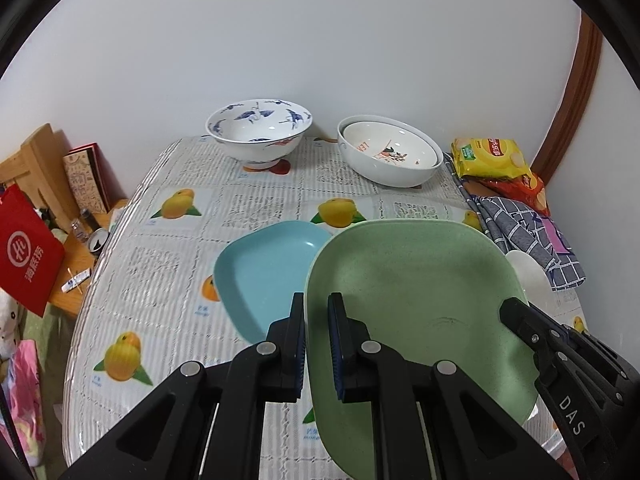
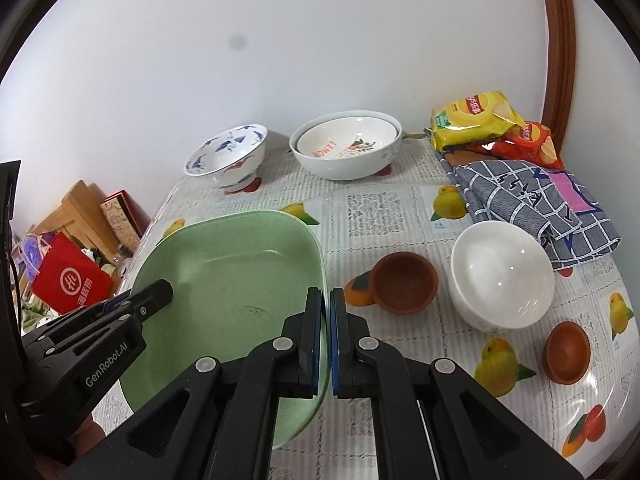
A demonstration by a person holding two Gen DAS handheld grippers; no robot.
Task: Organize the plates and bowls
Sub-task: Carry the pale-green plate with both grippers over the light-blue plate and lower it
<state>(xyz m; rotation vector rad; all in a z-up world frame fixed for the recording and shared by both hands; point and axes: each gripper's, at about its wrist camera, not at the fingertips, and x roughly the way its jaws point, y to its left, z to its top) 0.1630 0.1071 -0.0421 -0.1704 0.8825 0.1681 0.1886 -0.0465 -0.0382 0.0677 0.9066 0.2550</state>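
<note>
**Green plate held at both edges**

Black fingers of the left gripper straddle the left rim of the green plate, one finger outside and one inside, clamped on the edge. The right gripper does the same on the opposite rim, its blue-padded jaws nearly together with the plate's edge pinched between them. In the right wrist view the plate sits tilted above the table, whose cloth is printed with yellow fruit.

Just beside the green plate, partly under its left edge, lies a blue plate flat on the cloth. To the plate's right stand a small brown cup and a white bowl, close together; a second brown cup sits nearer the table's front edge.

Along the wall at the back stand a blue-patterned bowl and two nested white bowls, the inner one marked with an orange lemon design. A checked cloth and yellow and red snack bags lie at the far right corner.
</note>
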